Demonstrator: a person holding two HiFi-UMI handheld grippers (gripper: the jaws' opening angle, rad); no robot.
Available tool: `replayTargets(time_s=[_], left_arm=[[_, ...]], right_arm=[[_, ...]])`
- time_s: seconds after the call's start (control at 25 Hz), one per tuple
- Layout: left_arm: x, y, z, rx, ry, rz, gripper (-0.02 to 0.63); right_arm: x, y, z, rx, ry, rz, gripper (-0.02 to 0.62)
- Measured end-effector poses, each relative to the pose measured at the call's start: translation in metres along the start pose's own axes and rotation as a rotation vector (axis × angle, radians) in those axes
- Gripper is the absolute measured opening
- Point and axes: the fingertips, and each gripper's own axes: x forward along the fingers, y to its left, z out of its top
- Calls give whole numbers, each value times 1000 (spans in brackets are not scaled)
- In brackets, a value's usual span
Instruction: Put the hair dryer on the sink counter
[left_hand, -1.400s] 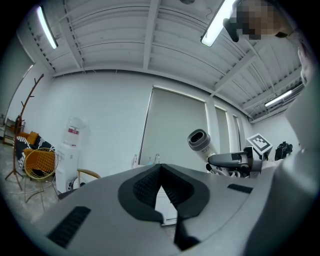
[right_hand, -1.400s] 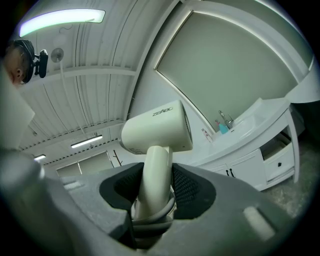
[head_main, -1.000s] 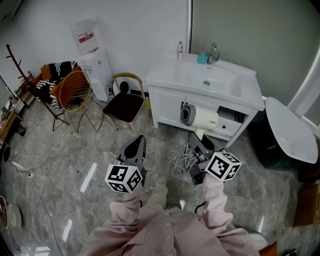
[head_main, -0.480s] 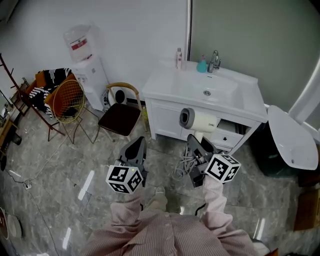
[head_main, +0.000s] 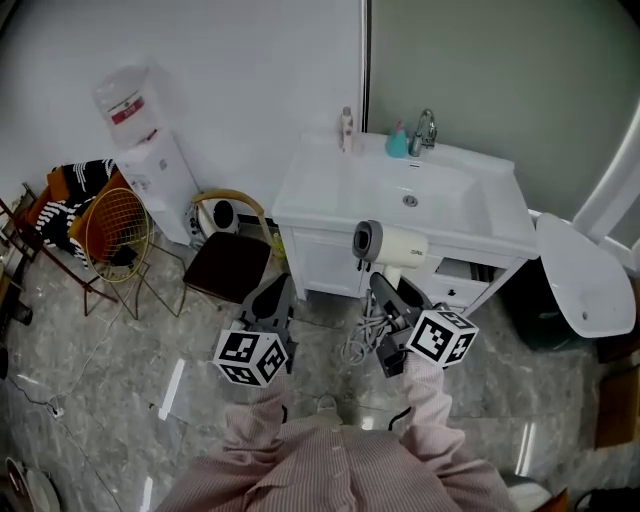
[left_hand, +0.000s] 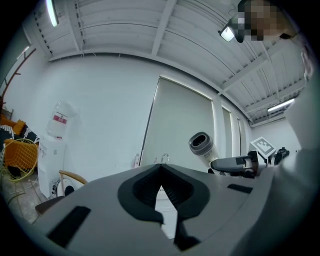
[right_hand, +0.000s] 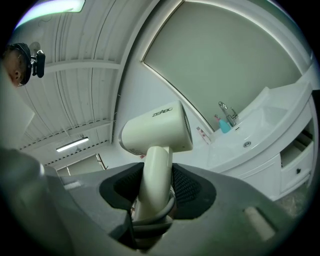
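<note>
A cream hair dryer (head_main: 388, 244) stands upright in my right gripper (head_main: 384, 284), whose jaws are shut on its handle (right_hand: 154, 185); its grey cord (head_main: 362, 330) dangles in loops below. In the head view the dryer's barrel hangs in front of the white sink counter (head_main: 305, 182), at the cabinet's front edge. In the right gripper view the counter (right_hand: 280, 107) curves off to the right of the dryer (right_hand: 157, 131). My left gripper (head_main: 270, 300) is shut and empty, held low to the left of the dryer. In the left gripper view its jaws (left_hand: 161, 186) meet, and the dryer (left_hand: 202, 148) shows upper right.
A faucet (head_main: 424, 130), a teal bottle (head_main: 397, 143) and a slim bottle (head_main: 346, 129) stand at the counter's back. A drawer (head_main: 455, 279) is open under the counter. A chair (head_main: 228, 262) and a fan heater (head_main: 218, 217) sit left of the cabinet. A water dispenser (head_main: 150, 170) stands by the wall.
The view has shifted closer to the sink counter. The dryer in my right gripper has risen from the cabinet's front to the counter's front edge. My left gripper keeps its place.
</note>
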Motion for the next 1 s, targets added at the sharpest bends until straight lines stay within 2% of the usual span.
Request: replayTargets(time_s=[0.36, 1.0], left_arm=[[59, 38, -2, -15, 11, -54, -2], [127, 99, -19, -52, 46, -34, -2]], right_arm=[[52, -34, 14, 7, -30, -51, 172], [133, -82, 22, 52, -11, -61, 172]])
